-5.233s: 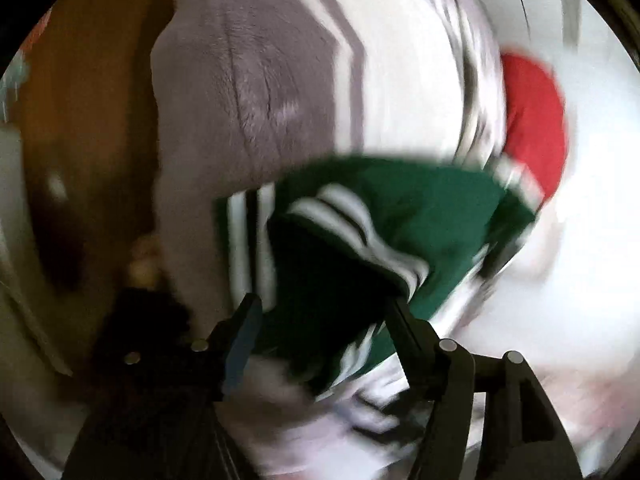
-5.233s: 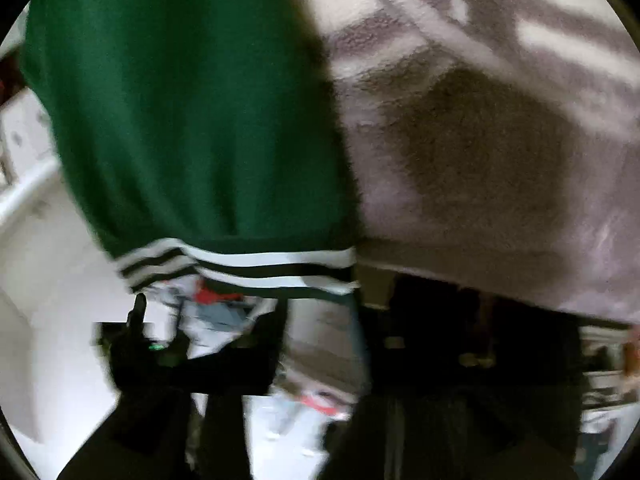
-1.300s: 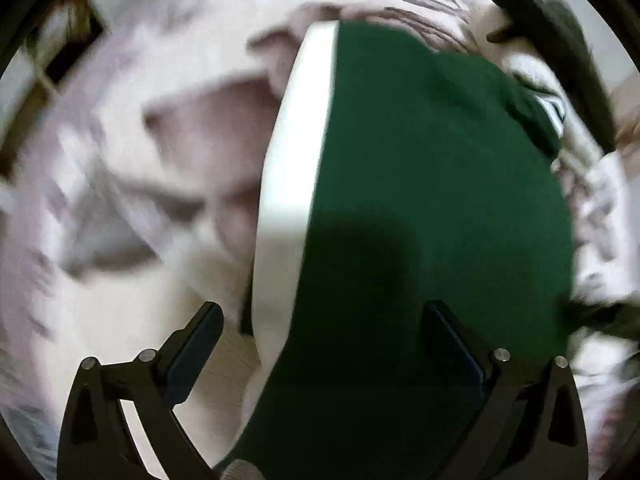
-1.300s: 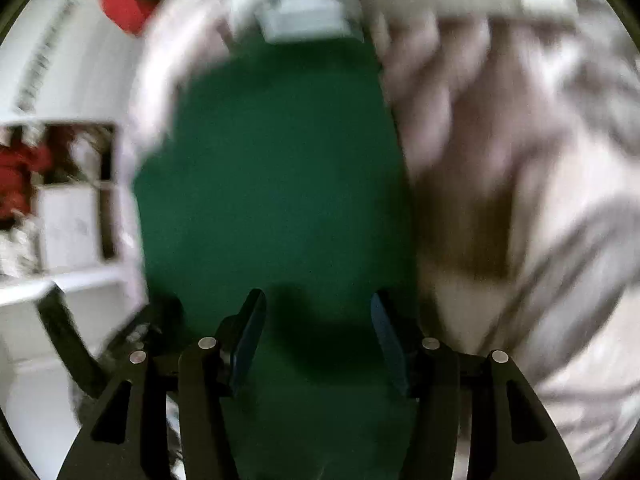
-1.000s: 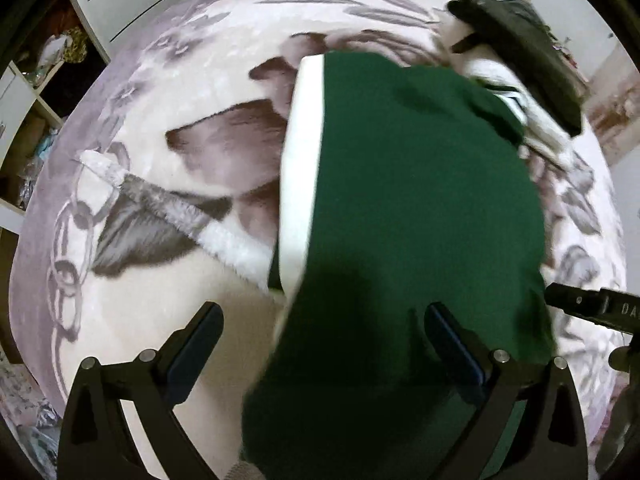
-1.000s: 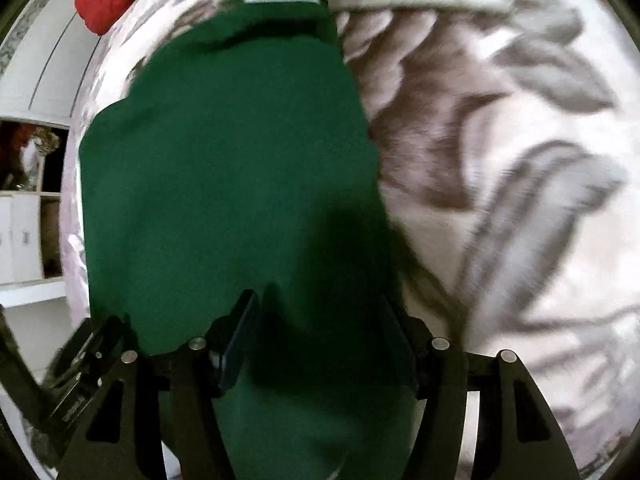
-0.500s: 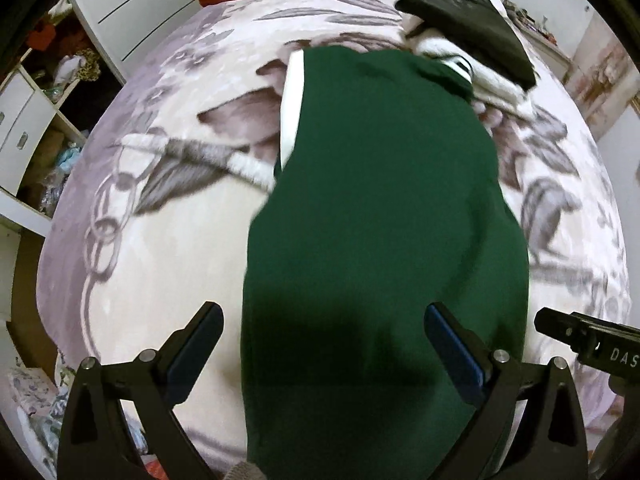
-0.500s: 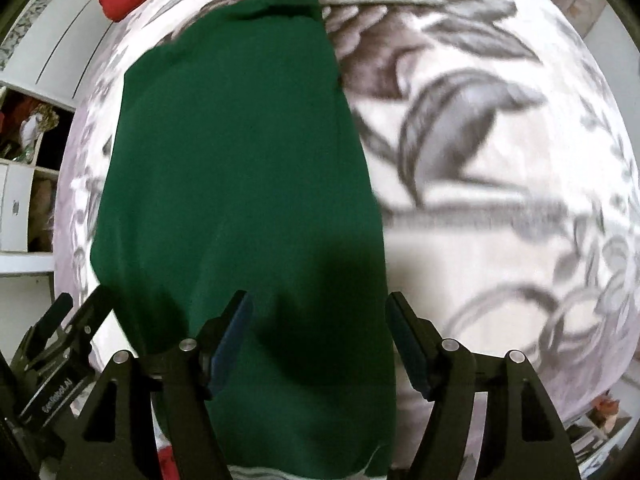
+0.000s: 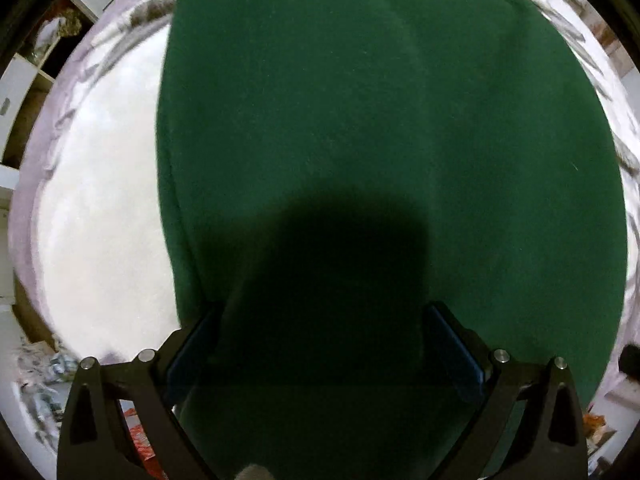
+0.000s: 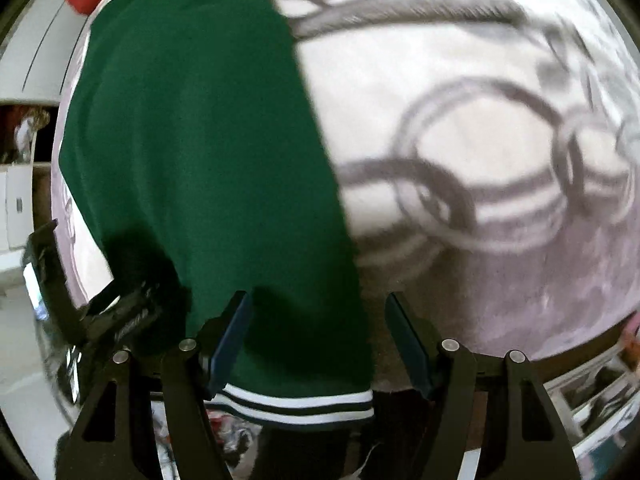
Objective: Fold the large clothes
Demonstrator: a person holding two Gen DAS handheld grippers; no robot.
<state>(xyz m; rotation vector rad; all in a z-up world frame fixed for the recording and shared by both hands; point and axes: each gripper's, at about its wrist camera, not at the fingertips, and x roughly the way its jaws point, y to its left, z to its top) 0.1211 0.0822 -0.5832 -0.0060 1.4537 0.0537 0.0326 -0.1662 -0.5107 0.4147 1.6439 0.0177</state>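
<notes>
under you lies a pale blanket [image 10: 500, 128] with grey rings, and the green garment [image 9: 360, 120] is spread flat on it, ahead of both pairs of fingers. your left gripper [image 9: 322, 344] stands wide over the cloth, holding nothing. your right gripper [image 10: 318, 340] is open too, over the striped hem [image 10: 296, 402].

My right gripper [image 10: 318, 336] hangs open over the green garment's [image 10: 200, 140] striped hem [image 10: 296, 404] on the patterned blanket [image 10: 480, 128].
</notes>
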